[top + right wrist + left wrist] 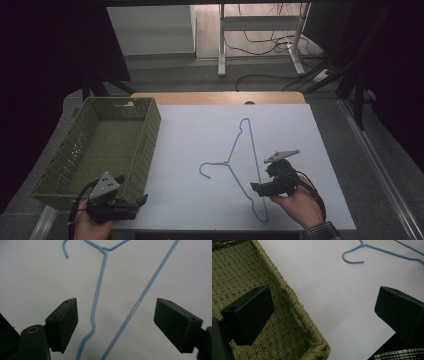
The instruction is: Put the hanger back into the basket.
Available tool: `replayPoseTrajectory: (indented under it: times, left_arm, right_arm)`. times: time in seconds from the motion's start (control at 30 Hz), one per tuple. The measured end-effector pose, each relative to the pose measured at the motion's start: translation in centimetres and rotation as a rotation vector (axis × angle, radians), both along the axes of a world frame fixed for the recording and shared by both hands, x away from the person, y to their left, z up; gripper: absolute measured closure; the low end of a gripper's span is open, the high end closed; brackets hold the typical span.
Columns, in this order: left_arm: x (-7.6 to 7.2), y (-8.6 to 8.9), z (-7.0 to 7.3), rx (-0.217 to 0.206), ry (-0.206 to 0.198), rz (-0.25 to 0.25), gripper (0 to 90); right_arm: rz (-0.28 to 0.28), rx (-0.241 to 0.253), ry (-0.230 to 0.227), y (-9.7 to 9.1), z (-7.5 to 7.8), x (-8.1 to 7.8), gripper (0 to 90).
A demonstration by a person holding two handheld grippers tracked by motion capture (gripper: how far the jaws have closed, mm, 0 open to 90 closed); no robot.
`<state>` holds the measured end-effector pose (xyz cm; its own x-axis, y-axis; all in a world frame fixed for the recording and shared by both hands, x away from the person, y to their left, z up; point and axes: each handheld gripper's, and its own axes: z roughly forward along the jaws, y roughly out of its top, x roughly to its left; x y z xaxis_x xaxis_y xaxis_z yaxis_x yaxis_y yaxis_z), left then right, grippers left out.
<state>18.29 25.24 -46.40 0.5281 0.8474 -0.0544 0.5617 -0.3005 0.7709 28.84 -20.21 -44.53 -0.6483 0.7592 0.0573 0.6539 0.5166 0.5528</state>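
Hanger [243, 165]: thin pale-blue wire, triangular outline with a twisted neck and an open hook [205, 170]; one shoulder carries a small kink. Lies flat on the white sheet [200, 130], hook pointing toward the basket, right of centre.

Right gripper [256, 188]: black, blocky jaws, grey three-cornered plate on top, held in the person's right hand [300, 202]. Jaws stand apart, not pressing; two of the hanger's wires run between them in the right gripper view [96, 297].

Sheet: smooth, matt, rectangular, laid over a wooden tabletop [215, 97] whose far edge shows.

Basket [145, 140]: olive-green, rectangular, woven lattice walls with a braided rim [294, 300], standing at the sheet's left edge.

Left gripper [142, 200]: same build, held in the left hand [90, 227] at the basket's near corner; jaws wide apart, holding nothing, one over the basket's weave, the other over the sheet.
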Motion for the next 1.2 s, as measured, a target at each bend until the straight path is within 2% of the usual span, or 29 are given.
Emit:
replayPoseTrajectory:
  times: [0.17,0.3,0.53,0.57,0.6,0.73,0.87,0.9,0.93,1.0,1.1,1.13,1.17,1.2]
  left_arm:
    - [0.0,0.0,0.0,0.002,0.0,-0.001,2.4]
    - [0.0,0.0,0.1,0.004,-0.002,-0.001,2.4]
    - [-0.2,-0.9,1.1,-0.017,-0.051,-0.027,2.3]
    - [-0.1,-1.1,1.2,-0.008,-0.057,-0.026,1.5]
    - [-0.1,-1.4,1.4,0.001,-0.06,-0.034,1.6]
    - [0.1,-2.0,1.8,-0.019,-0.07,-0.061,2.2]
    - [0.5,-3.7,2.3,-0.011,-0.082,-0.113,2.2]
    - [0.7,-4.6,2.4,-0.017,-0.087,-0.142,2.2]
    - [0.7,-4.6,2.4,-0.017,-0.087,-0.142,2.1]
    - [1.0,-5.9,2.1,-0.025,-0.08,-0.189,1.6]
    - [1.3,-6.5,1.6,-0.027,-0.079,-0.207,1.4]
    - [1.8,-6.9,0.9,-0.043,-0.065,-0.231,1.4]
    - [1.8,-6.9,0.9,-0.043,-0.065,-0.231,1.4]
    - [2.2,-7.2,0.3,-0.055,-0.058,-0.244,1.4]
  right_arm:
    - [0.02,-0.01,0.017,1.5,-0.3,0.8,27.4]
    - [0.039,-0.016,0.012,2.6,-0.6,1.2,29.0]
    - [0.064,-0.026,0.01,3.8,-1.2,1.7,29.9]
    - [0.065,-0.029,0.01,3.9,-1.3,1.7,30.5]
    - [0.067,-0.033,0.007,4.0,-1.3,1.8,31.1]
    - [0.07,-0.047,0.005,4.3,-1.6,1.8,33.7]
    - [0.075,-0.058,-0.006,4.7,-1.8,2.0,41.0]
    - [0.076,-0.06,-0.007,4.8,-1.8,2.0,42.8]
    - [0.076,-0.06,-0.007,4.8,-1.8,2.0,42.8]
    - [0.075,-0.064,-0.008,5.1,-1.9,2.1,48.1]
    - [0.067,-0.063,-0.001,5.3,-2.3,2.3,52.9]
    - [0.066,-0.062,0.007,5.4,-2.4,2.3,54.7]
    - [0.067,-0.067,0.008,5.5,-2.6,2.3,55.6]
    - [0.068,-0.071,0.012,5.7,-2.8,2.4,56.8]
